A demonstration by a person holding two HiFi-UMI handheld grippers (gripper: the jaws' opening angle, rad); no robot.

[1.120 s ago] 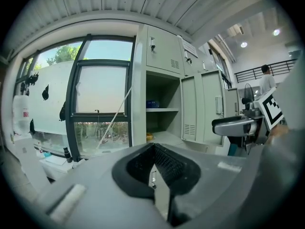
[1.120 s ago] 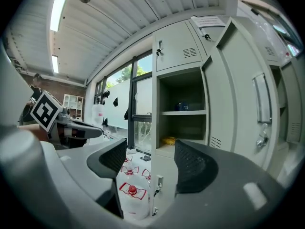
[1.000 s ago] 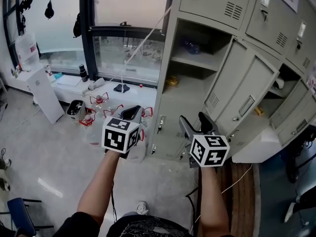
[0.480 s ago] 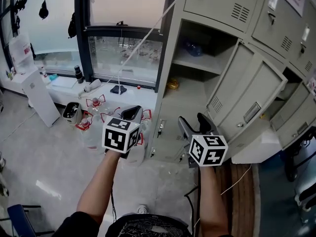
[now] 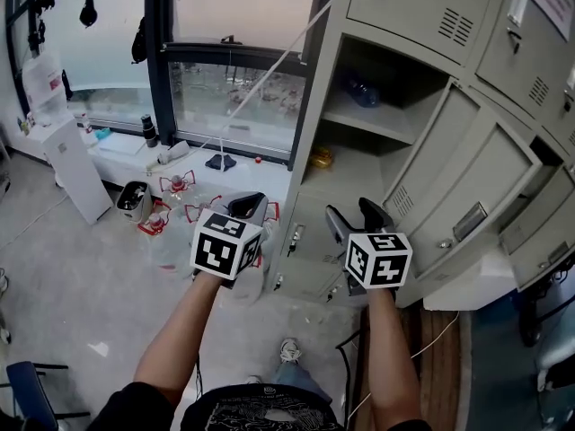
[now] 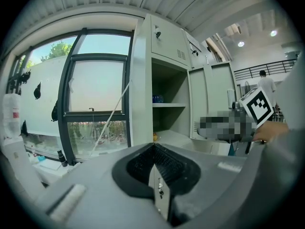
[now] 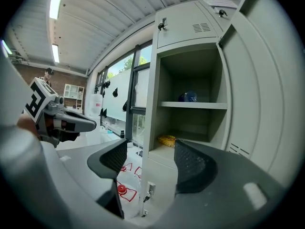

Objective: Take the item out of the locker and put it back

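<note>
The grey locker point(image 5: 334, 182) stands open, its door point(image 5: 467, 178) swung out to the right. A yellow item point(image 5: 321, 158) lies on the lower floor of the compartment and a blue item point(image 5: 359, 91) sits on the shelf above. Both show in the left gripper view, yellow item point(image 6: 155, 137) and blue item point(image 6: 157, 98), and in the right gripper view, yellow item point(image 7: 166, 140) and blue item point(image 7: 189, 97). My left gripper point(image 5: 246, 206) is shut and empty, left of the locker. My right gripper point(image 5: 354, 217) is open and empty, in front of the compartment, short of it.
Clear water jugs with red handles point(image 5: 180, 187) stand on the floor under the window. A white cabinet point(image 5: 67, 164) is at far left, a blue chair point(image 5: 22, 389) at bottom left. More lockers point(image 5: 539, 70) continue to the right. A person point(image 6: 265, 82) stands far off.
Both grippers have drifted slightly toward the locker and the head view has shifted right. A shoe has come into view below. Neither gripper changed its state.
</note>
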